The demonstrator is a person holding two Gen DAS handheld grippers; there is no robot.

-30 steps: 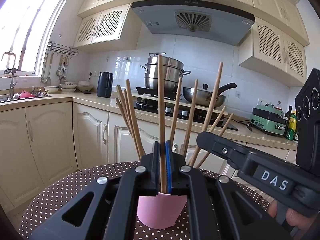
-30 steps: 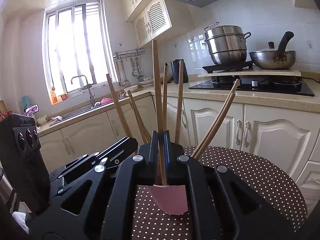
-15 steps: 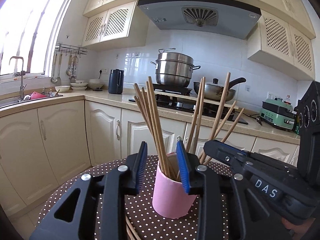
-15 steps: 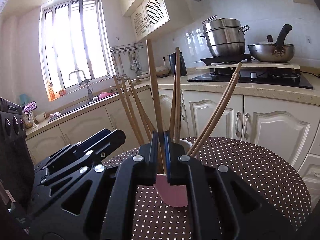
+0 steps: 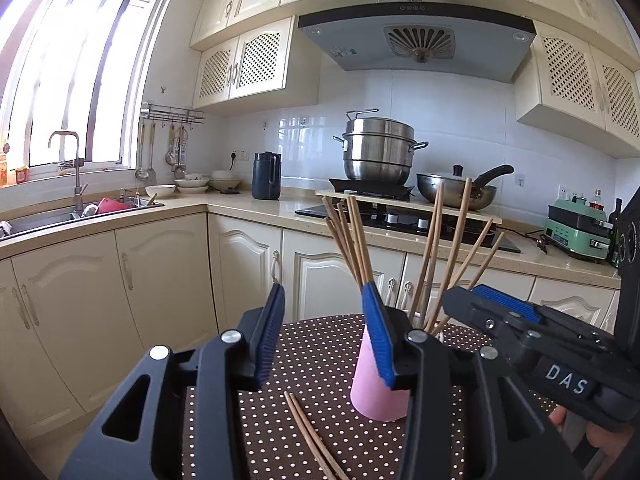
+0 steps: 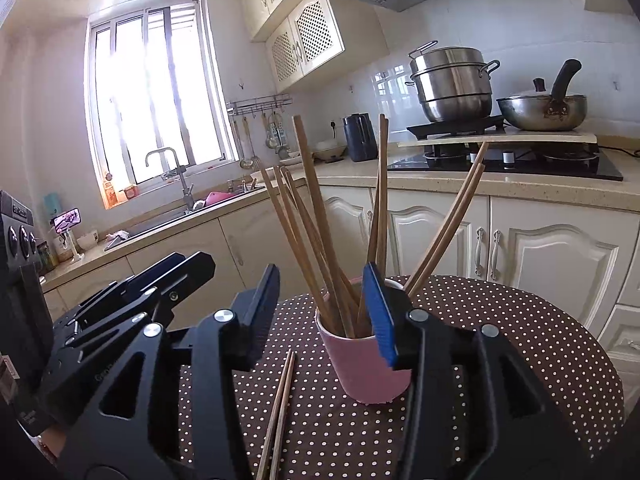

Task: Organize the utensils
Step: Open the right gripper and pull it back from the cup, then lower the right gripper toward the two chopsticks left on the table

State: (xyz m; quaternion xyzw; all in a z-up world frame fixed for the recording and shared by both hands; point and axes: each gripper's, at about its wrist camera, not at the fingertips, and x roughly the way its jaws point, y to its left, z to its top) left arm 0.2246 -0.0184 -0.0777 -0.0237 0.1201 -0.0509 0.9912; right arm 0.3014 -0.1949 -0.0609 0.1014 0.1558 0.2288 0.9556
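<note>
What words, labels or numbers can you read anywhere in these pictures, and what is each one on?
"DAS": white letters on the black body of the right tongs, seen from the left wrist view.
Sticker on the range hood: too small to read.
Embossed label on the box behind the left tongs: too blurred to read.
Bottle labels at the counter's right end: unreadable.
</note>
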